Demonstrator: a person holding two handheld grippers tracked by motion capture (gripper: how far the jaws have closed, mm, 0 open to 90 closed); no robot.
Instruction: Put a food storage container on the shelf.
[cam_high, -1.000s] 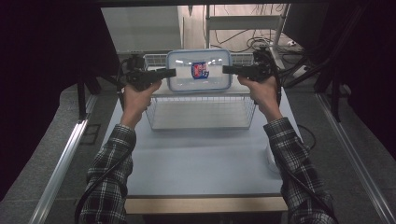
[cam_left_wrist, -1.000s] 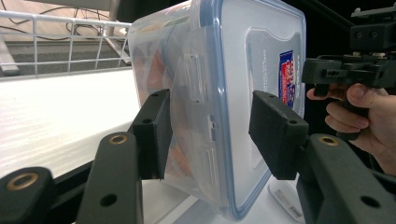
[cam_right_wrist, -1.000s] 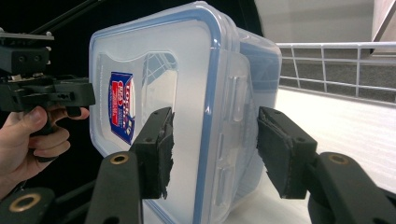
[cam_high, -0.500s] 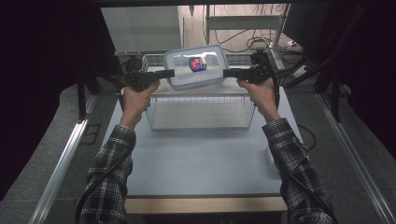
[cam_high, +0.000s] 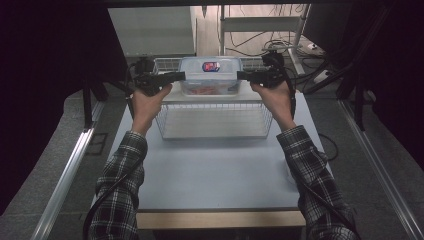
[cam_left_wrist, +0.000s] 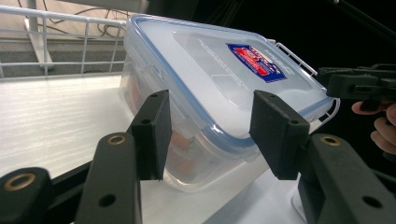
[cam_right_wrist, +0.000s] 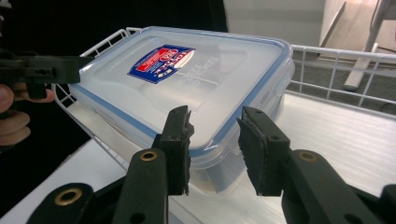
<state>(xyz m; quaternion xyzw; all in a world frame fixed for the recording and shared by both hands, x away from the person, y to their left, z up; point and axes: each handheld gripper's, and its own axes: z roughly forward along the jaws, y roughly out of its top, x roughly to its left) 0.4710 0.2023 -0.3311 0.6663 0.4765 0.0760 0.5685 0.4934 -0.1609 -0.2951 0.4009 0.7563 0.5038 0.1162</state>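
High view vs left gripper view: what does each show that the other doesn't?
High view, not the other: checked sleeves, the table, and the wire basket in front of the box.

Left gripper view, not the other: the left gripper close up. Its jaws have just been closing, with the box corner between them, and the pads are not visibly pressing on it.

Both: the box, its red-and-blue label, and the right gripper at the box's far end. Its jaws have also just been closing, with nothing clamped.

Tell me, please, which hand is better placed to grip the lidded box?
Probably left: both claws have just been closing, but the left claw stands wider, with the box between its pads; the right claw leaves a narrow gap at the rim.
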